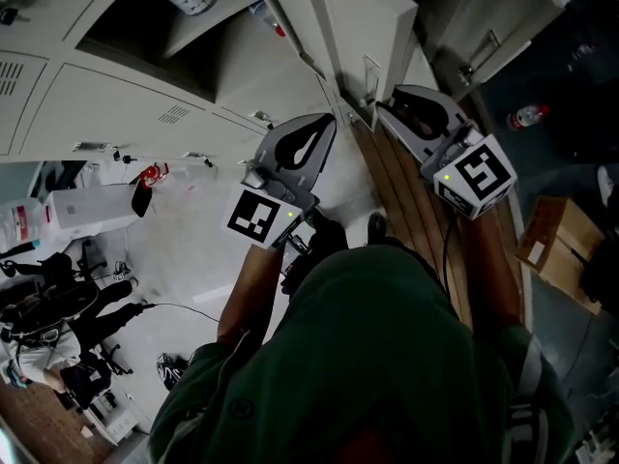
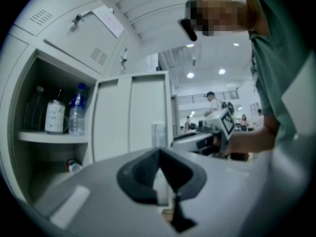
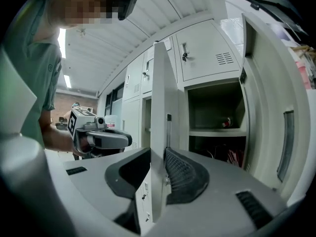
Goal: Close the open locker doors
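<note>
So from where I'm standing, the tall pale grey metal locker door [image 3: 159,93] hangs wide open, edge-on to the person. The right tongs [image 3: 158,152] straddle its free edge with the jaws spread, pads not clamping it. The left tongs [image 2: 159,151] are closed on nothing, off on the door's other side. If it were me, I'd slide the right tongs off the edge and push the door's face with one flat jaw near that edge, easing it home so nothing gets pinched in the frame. Can't tell which opening it hinges on, tbh. The dark open locker compartment [image 3: 217,107] sits just right of it, and another shelf holds clear plastic water bottles [image 2: 77,113]. A second pale open door with a long slot handle [image 3: 285,142] hangs further right and is probably next. If the door swings left, the left tongs are in its path.
</note>
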A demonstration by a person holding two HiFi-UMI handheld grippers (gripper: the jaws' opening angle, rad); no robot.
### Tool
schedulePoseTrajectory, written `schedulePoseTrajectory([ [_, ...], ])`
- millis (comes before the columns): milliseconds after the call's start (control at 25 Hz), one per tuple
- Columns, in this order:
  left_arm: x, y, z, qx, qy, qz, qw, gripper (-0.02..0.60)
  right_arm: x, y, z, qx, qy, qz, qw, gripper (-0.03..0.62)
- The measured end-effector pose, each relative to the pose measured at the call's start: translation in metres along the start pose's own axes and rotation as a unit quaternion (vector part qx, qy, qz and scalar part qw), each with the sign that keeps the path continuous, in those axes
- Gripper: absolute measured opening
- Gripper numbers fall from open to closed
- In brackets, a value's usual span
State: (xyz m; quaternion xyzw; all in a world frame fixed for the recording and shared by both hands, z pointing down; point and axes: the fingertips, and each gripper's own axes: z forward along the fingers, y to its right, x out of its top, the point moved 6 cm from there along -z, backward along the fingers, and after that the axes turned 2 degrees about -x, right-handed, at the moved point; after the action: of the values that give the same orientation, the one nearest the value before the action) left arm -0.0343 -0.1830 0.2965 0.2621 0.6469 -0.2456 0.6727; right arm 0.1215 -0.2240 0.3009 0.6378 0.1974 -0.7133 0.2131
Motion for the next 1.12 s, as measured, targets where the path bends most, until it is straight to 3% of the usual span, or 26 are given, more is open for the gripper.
schedulePoseTrajectory([
  [320,-0.001,-0.019,-0.036,0.028,-0.003,-0.004,0.9996,0.003,0.01,-0.037,0.014,0.042,0.019,0.006,0.999,0.094],
  [480,-0.005,-0.031,-0.055,0.045,-0.005,-0.005,0.9989,0.002,0.009,-0.058,0.028,0.063,0.0,0.005,0.998,0.094],
  [1120,-0.015,-0.088,-0.131,0.13,-0.007,-0.022,0.9913,0.003,0.022,-0.127,0.136,0.162,-0.012,-0.021,0.986,0.069],
])
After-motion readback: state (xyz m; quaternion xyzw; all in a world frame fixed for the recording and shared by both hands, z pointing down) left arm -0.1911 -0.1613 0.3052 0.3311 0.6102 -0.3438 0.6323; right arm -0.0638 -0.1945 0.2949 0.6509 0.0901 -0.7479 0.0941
